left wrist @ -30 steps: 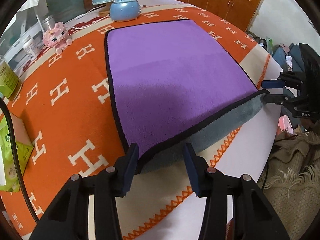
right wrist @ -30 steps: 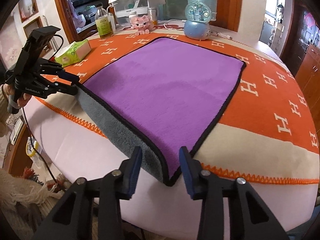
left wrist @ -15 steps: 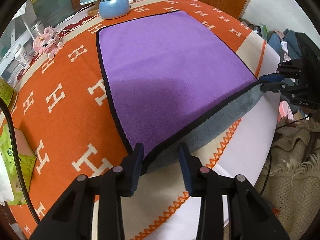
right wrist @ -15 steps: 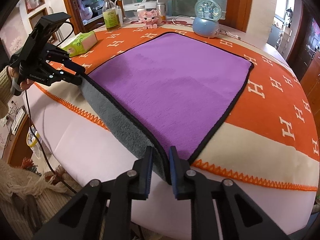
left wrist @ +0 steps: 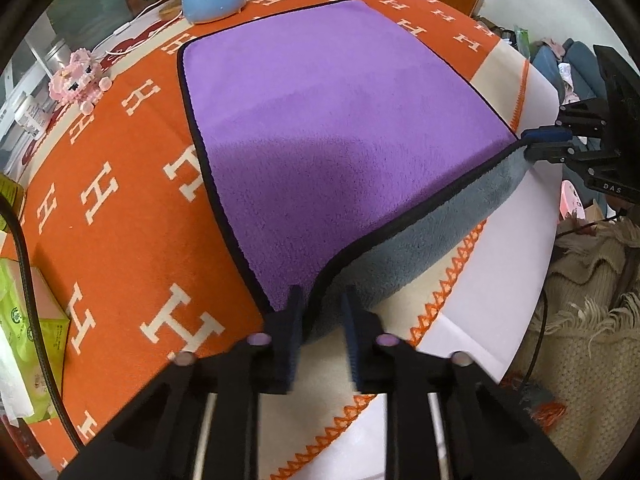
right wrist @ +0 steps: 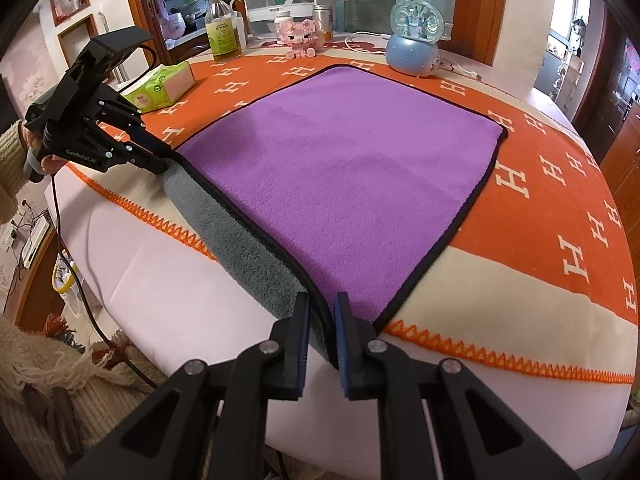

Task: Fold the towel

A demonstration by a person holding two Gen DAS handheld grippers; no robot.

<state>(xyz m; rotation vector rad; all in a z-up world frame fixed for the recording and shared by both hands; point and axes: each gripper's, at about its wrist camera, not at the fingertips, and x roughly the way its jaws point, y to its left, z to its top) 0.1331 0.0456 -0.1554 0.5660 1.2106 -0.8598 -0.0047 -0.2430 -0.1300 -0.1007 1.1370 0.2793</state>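
The orange blanket (right wrist: 560, 216) fills both frames. On it, centre frame, lies the purple towel (right wrist: 352, 176), its near edge lifted, grey underside showing. The right gripper (right wrist: 321, 312) pinches the towel's corner at bottom centre; the left gripper (left wrist: 320, 308) clamps the other near corner.

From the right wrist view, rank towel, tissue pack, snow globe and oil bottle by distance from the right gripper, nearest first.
1. Towel: its near corner sits between the right gripper's fingers.
2. Tissue pack: left, mid-table.
3. Snow globe: far right.
4. Oil bottle: far left, at the back edge; close to the globe's rank, hard to call.
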